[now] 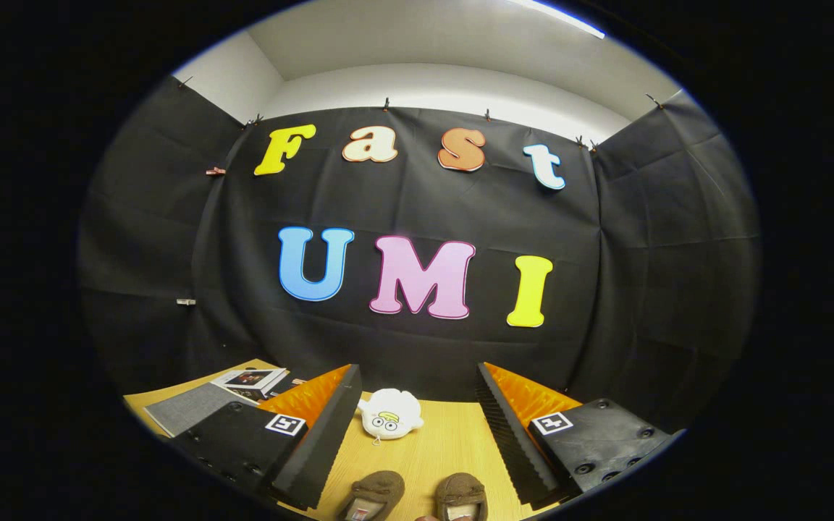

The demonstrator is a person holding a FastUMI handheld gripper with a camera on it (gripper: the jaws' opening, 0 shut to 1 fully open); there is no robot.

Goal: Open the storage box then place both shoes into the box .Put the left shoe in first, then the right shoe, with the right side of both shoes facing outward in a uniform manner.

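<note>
Two brown shoes (411, 496) between tool (417, 427) fingers cut off by view's edge; only toes visible.

A white plush toy (389, 414) sits on the wooden table (446, 449), with a booklet (250, 380) on a grey mat (189, 407).

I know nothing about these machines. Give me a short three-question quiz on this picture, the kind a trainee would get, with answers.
1. True or false: the tongs are shut on a shoe.
2. What lies on the table beyond the fingers? A) a white plush toy B) a red mug C) a banana
3. Fill in: the two brown shoes lie side by side ______ the fingers.

Key
1. False. The tongs are open and touch nothing.
2. A, the white plush toy near the booth's wall.
3. Between, close to the camera. A grey book lies off beside one finger.
</note>
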